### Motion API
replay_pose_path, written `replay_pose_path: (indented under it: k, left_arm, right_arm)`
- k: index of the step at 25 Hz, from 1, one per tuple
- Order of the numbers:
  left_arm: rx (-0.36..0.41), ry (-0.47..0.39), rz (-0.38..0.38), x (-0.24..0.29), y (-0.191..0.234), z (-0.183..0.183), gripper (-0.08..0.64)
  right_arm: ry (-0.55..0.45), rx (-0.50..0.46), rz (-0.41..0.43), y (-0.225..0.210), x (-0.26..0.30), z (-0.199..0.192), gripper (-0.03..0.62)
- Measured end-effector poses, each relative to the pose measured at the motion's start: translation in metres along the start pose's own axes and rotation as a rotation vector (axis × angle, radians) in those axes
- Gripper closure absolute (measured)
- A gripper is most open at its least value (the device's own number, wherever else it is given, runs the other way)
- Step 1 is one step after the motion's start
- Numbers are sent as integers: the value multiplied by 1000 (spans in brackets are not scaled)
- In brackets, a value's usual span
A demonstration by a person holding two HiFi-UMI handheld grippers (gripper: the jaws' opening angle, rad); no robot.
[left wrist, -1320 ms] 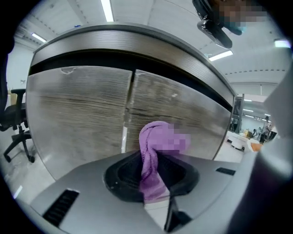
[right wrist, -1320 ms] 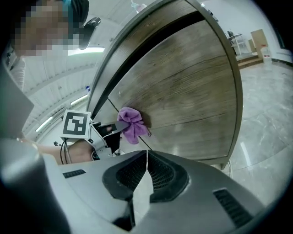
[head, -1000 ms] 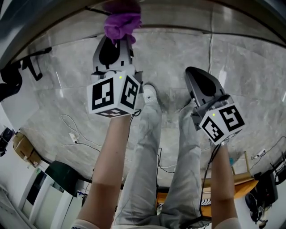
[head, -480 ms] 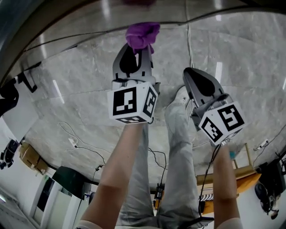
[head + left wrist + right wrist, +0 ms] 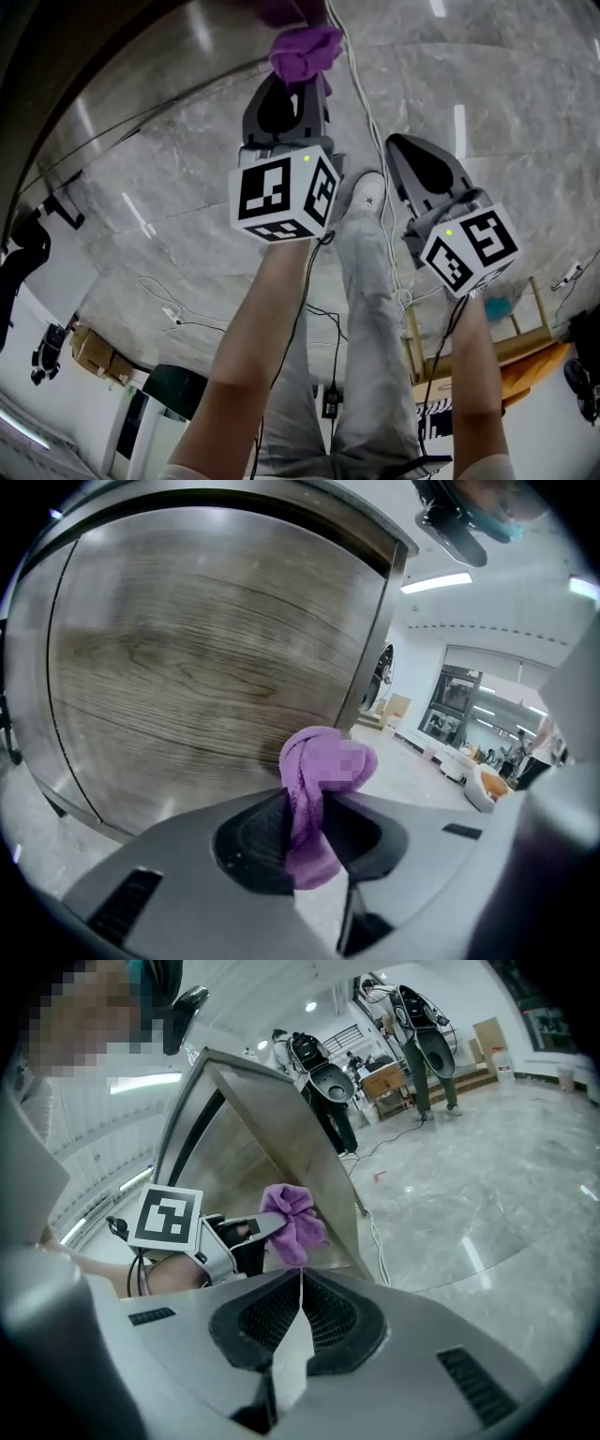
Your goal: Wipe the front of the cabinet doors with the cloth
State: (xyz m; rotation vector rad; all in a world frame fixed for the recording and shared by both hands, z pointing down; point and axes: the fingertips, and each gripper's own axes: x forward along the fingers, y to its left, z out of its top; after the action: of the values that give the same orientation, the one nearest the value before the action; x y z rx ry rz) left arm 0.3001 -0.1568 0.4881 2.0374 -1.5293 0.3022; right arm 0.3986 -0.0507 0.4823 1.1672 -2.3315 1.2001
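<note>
Two grippers faced the wood-grain cabinet door [image 5: 187, 667]. The left gripper [image 5: 309, 832] pinched a bunched purple cloth [image 5: 323, 766] near the door's lower edge, contact unclear. The right gripper [image 5: 298, 1312] hung alongside, jaws pressed together, empty. Soft and light, the cloth likely needed a firm mid-bunch grip.

Glossy grey floor [image 5: 525, 112], seemingly marble.

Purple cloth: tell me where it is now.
The purple cloth is clamped in the left gripper, top centre of the head view, right by the wooden cabinet door, near its corner.
</note>
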Motion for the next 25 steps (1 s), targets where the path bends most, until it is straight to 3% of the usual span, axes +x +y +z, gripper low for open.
replay_pose_path:
  k: [6,11,20,25]
  left_arm:
    - [7,7,15,2,21,2,477]
    - [19,13,3,-14,56,4,477]
    - [-22,32,146,-66,198,6,477]
    - [16,32,215,-95,269,11,477]
  right_arm:
    - [-20,18,-44,-8,-1,2,563]
    - [-10,8,-46,15,18,-5,563]
    - [4,-18,-6,88,88,-12,563]
    - [8,-30,26,128,122,-19,563]
